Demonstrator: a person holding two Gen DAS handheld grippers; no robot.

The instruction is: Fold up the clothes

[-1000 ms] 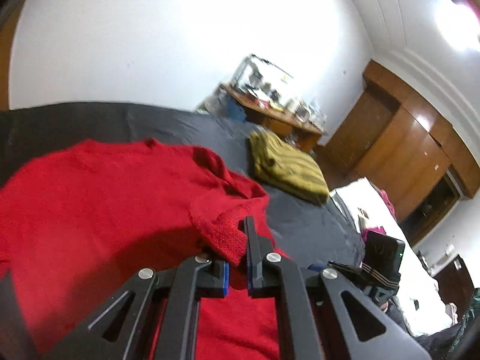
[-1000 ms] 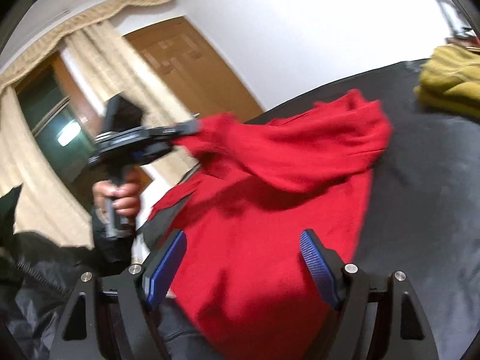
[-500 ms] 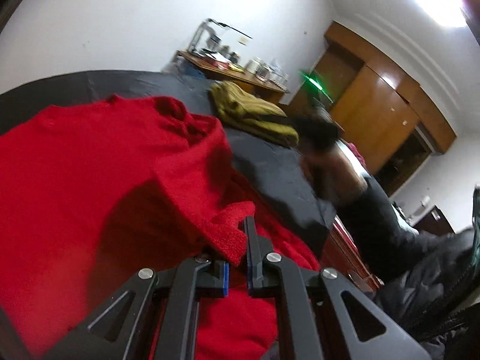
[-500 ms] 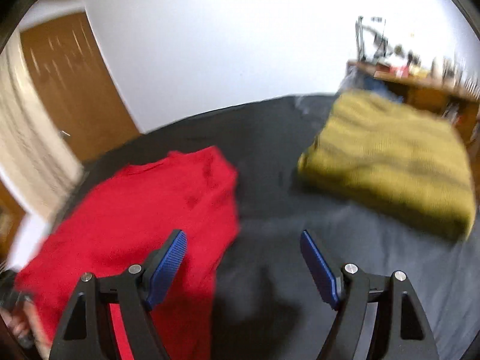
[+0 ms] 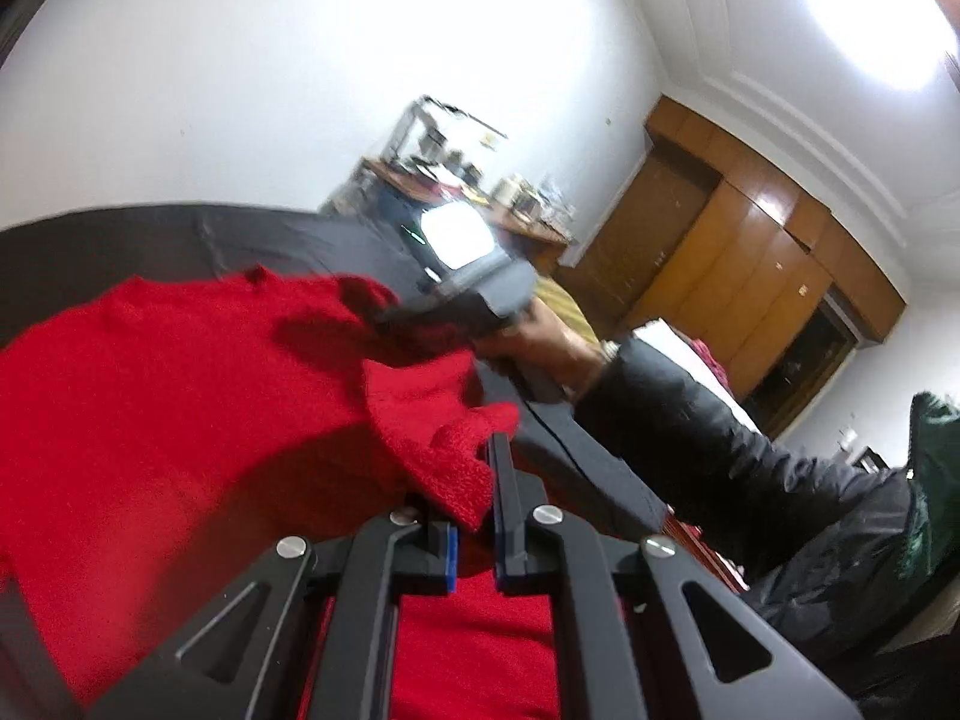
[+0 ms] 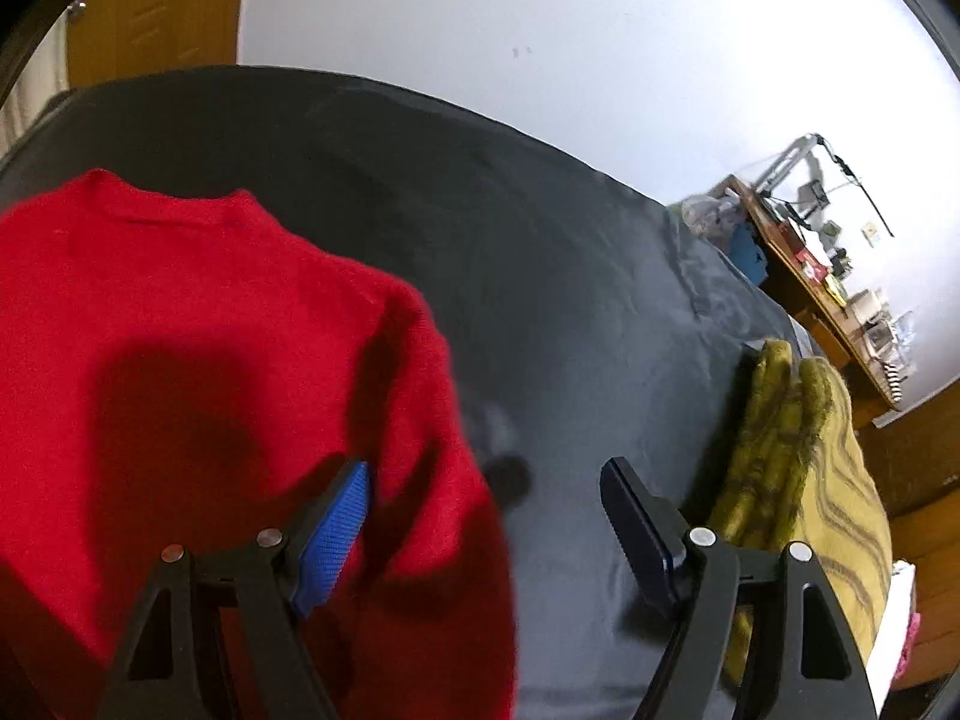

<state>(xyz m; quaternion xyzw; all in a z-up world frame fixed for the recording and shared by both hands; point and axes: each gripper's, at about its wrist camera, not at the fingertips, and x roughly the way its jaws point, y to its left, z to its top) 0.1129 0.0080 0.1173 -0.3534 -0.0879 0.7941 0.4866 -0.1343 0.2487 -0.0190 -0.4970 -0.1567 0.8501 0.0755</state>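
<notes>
The left tool point(image 5: 474, 516) is pinched nearly shut on a fold of the red sweater point(image 5: 180, 420), holding that edge lifted above the rest of the knit. The bunched cloth spills over the left finger, and the right finger point(image 5: 503, 498) stands bare along its side. The sweater lies spread on the dark bed point(image 6: 540, 276), its collar edge toward the far wall, its right edge curving down toward the near side of the bed.

The right tool point(image 6: 486, 510) is wide open and holds nothing. It hovers over the sweater's right edge: the blue pad of its left finger point(image 6: 336, 534) sits over red knit, and the black right finger point(image 6: 636, 528) over bare sheet. In the left view this tool shows blurred, gripped by a hand point(image 5: 546, 342) in a dark sleeve point(image 5: 720, 456), close above the far part of the raised fold.

Between the sweater's right edge and the folded yellow garment point(image 6: 798, 480) runs a broad strip of bare dark sheet. Beyond the collar the sheet is also open up to the white wall point(image 6: 540, 18). A cluttered bench point(image 6: 822, 276) stands past the bed's far right corner, and a wooden wardrobe point(image 5: 750, 276) stands behind it
</notes>
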